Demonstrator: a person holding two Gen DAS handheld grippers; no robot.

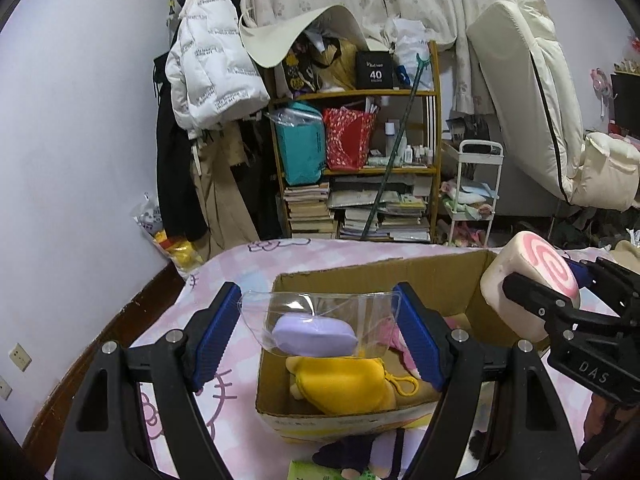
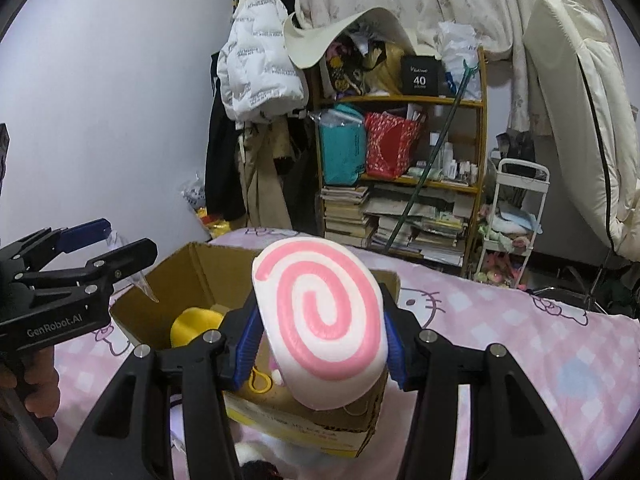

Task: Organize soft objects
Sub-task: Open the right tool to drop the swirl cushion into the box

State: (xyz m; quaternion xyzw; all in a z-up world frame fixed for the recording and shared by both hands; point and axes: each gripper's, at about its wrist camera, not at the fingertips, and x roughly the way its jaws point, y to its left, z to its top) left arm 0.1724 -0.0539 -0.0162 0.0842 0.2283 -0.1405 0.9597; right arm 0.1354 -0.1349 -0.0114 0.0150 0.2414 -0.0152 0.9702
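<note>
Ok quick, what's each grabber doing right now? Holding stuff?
Left gripper: closed on a clear plastic bag with a purple squishy inside.
Right gripper: closed on the pink swirl squishy, above the cardboard box.

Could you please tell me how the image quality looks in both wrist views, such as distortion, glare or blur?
Left wrist view: strong fisheye bending, dark corners; glare on the clear bag in the left gripper partly washes out the purple toy; focus fairly sharp. Right wrist view: same curved edges; the swirl toy in the right gripper fills the centre, evenly lit, hiding much of the box.
</note>
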